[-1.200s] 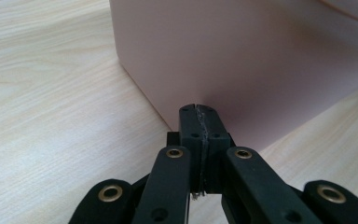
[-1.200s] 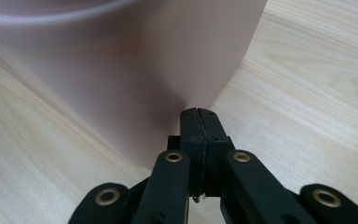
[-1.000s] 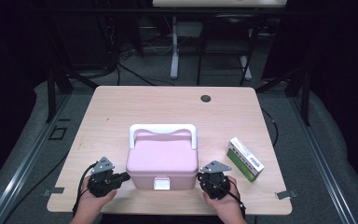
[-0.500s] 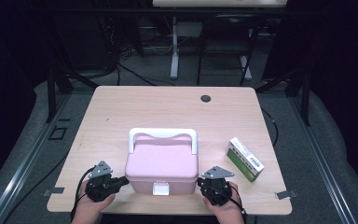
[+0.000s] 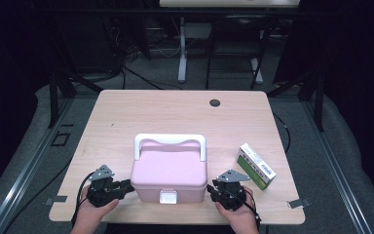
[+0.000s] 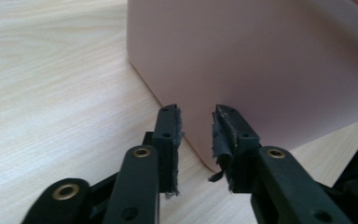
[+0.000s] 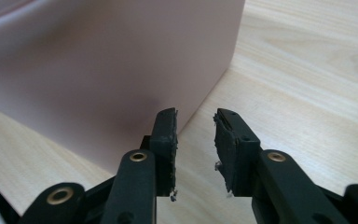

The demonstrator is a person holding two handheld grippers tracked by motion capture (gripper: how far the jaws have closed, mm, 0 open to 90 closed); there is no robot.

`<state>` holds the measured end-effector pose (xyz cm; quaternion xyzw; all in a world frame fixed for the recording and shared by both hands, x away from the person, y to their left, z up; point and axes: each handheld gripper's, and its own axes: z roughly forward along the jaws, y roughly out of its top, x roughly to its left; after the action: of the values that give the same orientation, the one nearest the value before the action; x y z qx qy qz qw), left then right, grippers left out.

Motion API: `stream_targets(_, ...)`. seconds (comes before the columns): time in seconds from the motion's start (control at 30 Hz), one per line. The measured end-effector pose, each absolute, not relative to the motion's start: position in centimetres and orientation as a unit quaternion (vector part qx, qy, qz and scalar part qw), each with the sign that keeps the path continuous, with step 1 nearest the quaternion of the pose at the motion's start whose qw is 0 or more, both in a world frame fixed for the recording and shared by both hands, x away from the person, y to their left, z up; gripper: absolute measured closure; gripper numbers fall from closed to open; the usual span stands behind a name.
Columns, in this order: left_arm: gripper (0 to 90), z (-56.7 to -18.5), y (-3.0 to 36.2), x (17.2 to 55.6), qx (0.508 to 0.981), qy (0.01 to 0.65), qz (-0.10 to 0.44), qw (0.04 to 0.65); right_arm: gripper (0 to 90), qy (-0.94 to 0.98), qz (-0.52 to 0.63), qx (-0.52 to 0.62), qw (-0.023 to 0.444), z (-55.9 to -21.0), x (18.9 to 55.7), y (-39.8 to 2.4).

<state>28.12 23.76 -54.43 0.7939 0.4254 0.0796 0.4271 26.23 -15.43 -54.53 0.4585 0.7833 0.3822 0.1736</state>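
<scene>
A pink box (image 5: 169,170) with a white handle (image 5: 170,140) and a white front latch (image 5: 168,197) stands near the table's front edge. My left gripper (image 5: 128,185) lies level at the box's left front corner, and its jaws have just been opening. In the left gripper view my left gripper (image 6: 196,116) shows a narrow gap with nothing in it, facing the pink box (image 6: 261,60). My right gripper (image 5: 211,188) sits at the right front corner. Its jaws have also just been opening: my right gripper (image 7: 195,119) is open and empty before the pink box (image 7: 98,60).
A green and white carton (image 5: 256,165) lies to the right of the box, close to the right hand. The wooden table (image 5: 126,117) has a dark cable hole (image 5: 215,103) at the back. Black stands and cables fill the floor behind.
Both hands stay at the box's front corners, barely shifted toward the near edge. The box and carton have not moved.
</scene>
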Motion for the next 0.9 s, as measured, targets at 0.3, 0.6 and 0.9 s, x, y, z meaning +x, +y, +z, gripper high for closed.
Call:
stream_targets(0.3,61.4,-54.1,24.6,28.6,0.79,0.426,0.095,0.431,63.6,0.776,0.394,0.461,0.173,-54.2,26.8,-16.1)
stream_targets(0.6,56.1,-53.8,25.4,29.1,0.785,0.43,0.095,0.437,56.1,0.775,0.401,0.457,0.173,-53.9,27.3,-16.6)
stream_targets(0.9,54.7,-53.2,26.1,29.2,0.771,0.435,0.084,0.458,54.4,0.773,0.404,0.459,0.167,-53.5,27.6,-17.3)
